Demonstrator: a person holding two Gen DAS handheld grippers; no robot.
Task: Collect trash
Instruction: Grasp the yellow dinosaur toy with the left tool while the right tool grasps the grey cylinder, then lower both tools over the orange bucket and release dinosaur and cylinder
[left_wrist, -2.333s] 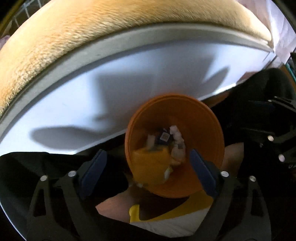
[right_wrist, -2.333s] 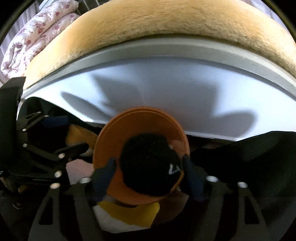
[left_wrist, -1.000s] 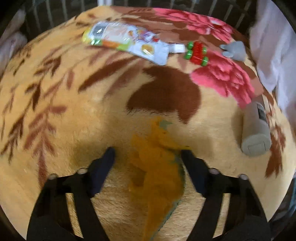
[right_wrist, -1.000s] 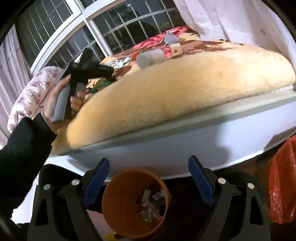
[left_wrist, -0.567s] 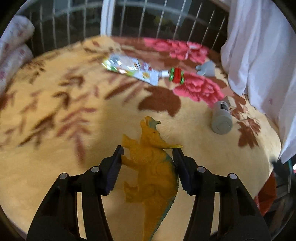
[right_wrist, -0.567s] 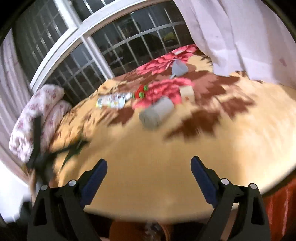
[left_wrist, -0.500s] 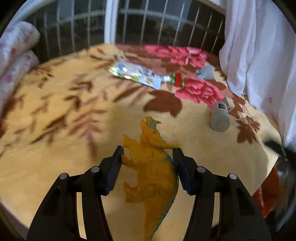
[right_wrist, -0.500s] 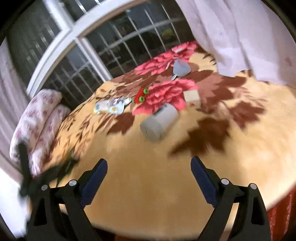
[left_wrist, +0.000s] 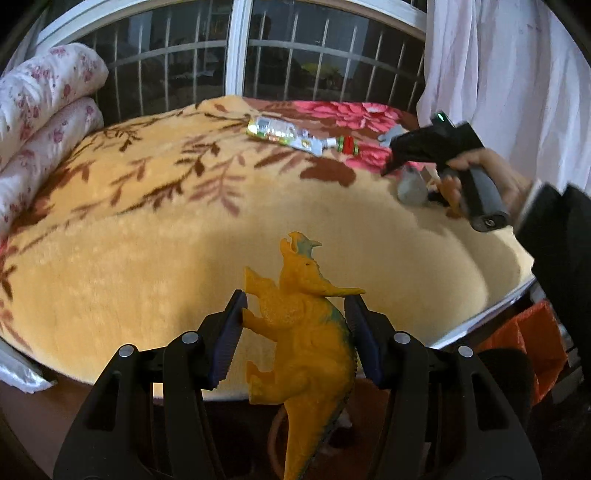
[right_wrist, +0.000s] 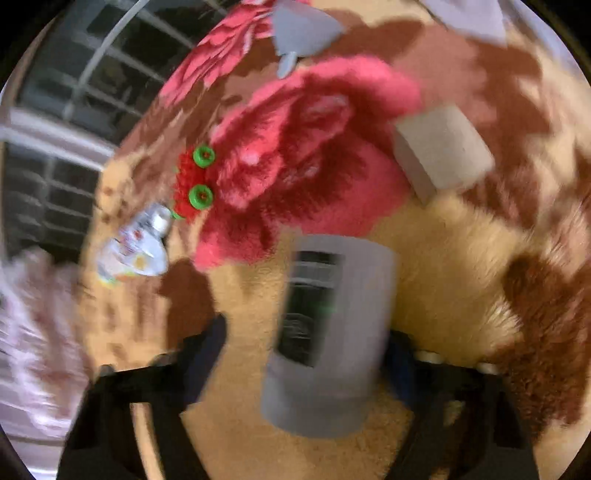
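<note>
Right tool (right_wrist: 303, 354) has dropped astride the grey bottle (right_wrist: 328, 332), fingers apart; left tool (left_wrist: 295, 325) clamps the dinosaur (left_wrist: 306, 332).

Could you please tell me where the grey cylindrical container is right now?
In the right wrist view, the grey container lies on the blanket between the open right gripper's fingers, below the tan block.

The blanket (left_wrist: 155, 206) on the bed is thick, fuzzy plush cloth. The orange dinosaur (left_wrist: 306, 332) looks like matt, rubbery plastic with a wrinkled skin. Beyond it, the pouch (left_wrist: 280, 133) is shiny foil. The grey cylinder (right_wrist: 332, 332) seems smooth and matt, though blur hides detail; the block (right_wrist: 441, 151) beyond it looks like plain cardboard.
</note>
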